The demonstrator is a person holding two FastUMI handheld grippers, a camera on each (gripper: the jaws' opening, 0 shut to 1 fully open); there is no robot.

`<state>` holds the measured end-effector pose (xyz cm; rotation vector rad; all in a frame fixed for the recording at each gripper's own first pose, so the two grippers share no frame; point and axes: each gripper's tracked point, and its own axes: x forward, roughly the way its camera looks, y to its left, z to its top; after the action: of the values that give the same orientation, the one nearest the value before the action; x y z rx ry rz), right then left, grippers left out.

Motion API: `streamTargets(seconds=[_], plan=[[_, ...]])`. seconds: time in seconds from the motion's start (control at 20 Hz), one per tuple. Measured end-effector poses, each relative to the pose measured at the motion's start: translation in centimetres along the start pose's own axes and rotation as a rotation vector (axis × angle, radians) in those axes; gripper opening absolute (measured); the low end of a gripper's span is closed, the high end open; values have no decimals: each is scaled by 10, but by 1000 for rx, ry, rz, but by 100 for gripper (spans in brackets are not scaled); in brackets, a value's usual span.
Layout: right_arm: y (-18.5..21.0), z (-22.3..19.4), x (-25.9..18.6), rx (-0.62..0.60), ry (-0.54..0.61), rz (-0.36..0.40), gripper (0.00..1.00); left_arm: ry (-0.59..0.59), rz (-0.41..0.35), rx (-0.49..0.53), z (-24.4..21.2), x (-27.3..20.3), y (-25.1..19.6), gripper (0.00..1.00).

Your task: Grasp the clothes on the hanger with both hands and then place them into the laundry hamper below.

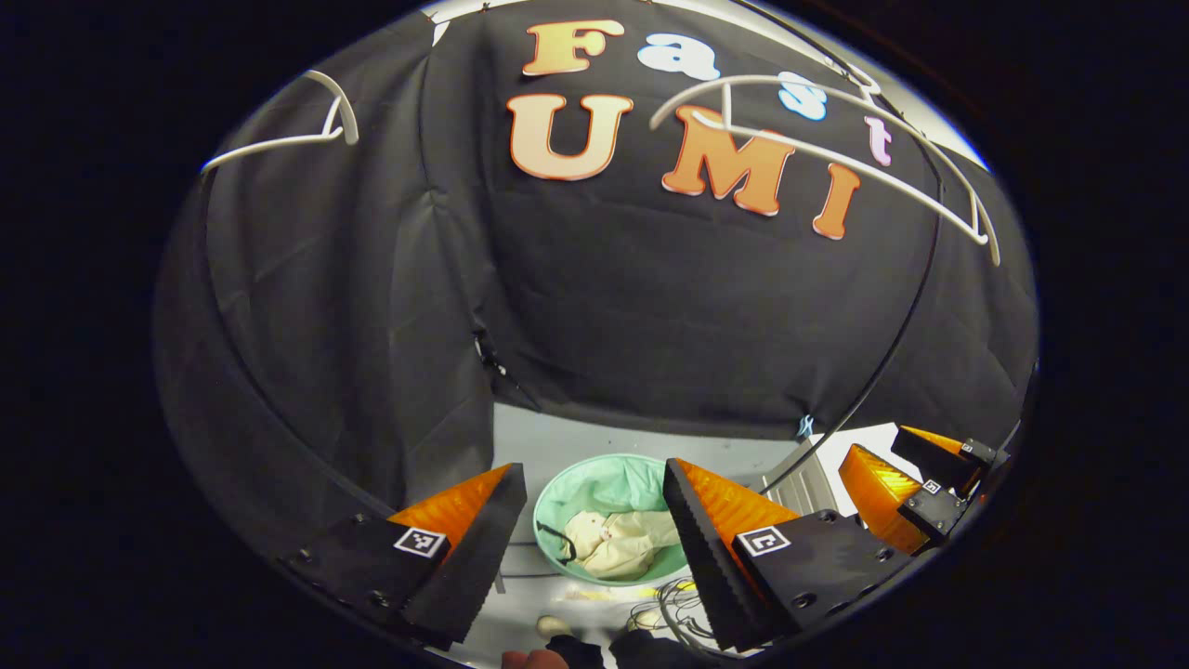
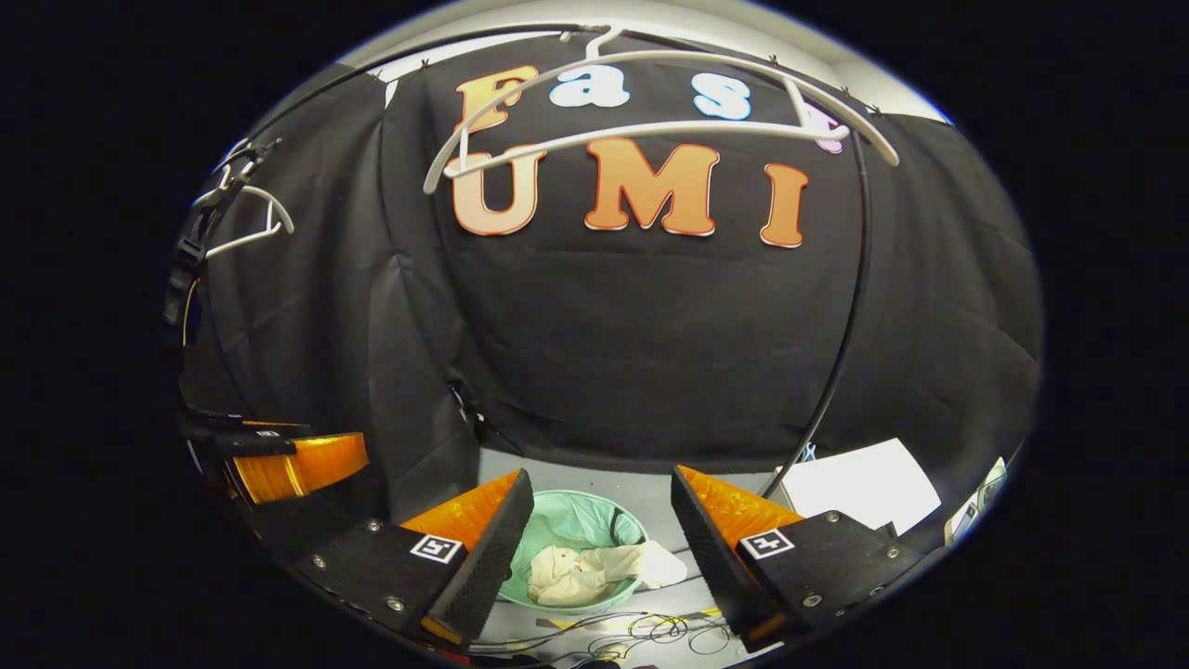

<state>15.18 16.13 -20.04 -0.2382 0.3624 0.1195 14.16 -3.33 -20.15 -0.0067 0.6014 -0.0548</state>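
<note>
A cream garment (image 1: 618,544) lies inside the mint-green laundry hamper (image 1: 594,483) on the floor, seen between my left gripper's (image 1: 594,534) open fingers. In the right gripper view the garment (image 2: 581,571) drapes over the hamper's (image 2: 567,520) near rim, below my open right gripper (image 2: 599,548). A bare white hanger (image 2: 650,125) hangs high against the black wall; in the left gripper view the hanger (image 1: 817,149) is at the upper right. The right gripper (image 1: 915,488) appears at the far right of the left gripper view, the left gripper (image 2: 279,460) at the far left of the right gripper view. Both hold nothing.
A second white hanger (image 1: 297,135) hangs at the upper left, also seen as the hanger (image 2: 251,218) in the right gripper view. A black cable (image 2: 850,307) runs down the wall. Loose wires (image 2: 650,632) lie on the floor before the hamper. A white sheet (image 2: 859,488) lies at right.
</note>
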Motion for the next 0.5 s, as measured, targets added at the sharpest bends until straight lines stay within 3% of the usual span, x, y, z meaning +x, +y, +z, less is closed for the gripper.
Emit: streamTargets(seconds=[0.5], plan=[[-13,102,-51,15,-193,0,93,-298,-55,40,107,-62,-15,100]])
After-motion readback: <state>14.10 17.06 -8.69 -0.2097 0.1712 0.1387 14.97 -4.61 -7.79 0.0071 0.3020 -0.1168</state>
